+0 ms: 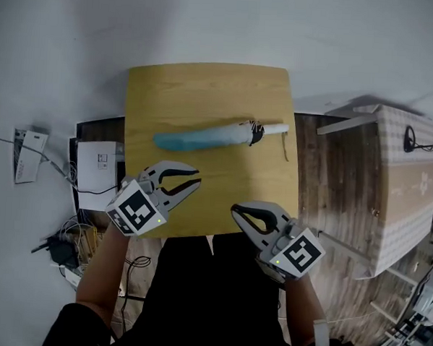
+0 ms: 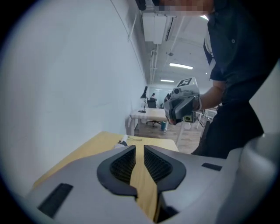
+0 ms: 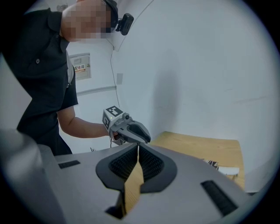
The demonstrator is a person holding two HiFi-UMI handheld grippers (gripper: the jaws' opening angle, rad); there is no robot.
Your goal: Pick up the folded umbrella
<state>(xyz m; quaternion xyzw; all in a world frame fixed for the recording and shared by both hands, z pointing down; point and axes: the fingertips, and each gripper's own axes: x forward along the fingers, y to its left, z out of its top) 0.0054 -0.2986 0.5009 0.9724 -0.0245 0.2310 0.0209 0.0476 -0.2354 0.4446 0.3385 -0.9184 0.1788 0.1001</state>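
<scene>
Lying across the wooden table's (image 1: pixel 206 88) middle: folded blue umbrella (image 1: pixel 204 137). At near edge, left gripper (image 1: pixel 197 178) narrowly parted, right gripper (image 1: pixel 236 212) closed, both empty.

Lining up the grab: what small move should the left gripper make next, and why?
Probably open the left gripper wider before reaching in. Its jaws stand barely apart and empty, while the folded umbrella lies flat on the table just ahead, untouched; the right gripper is shut.
</scene>
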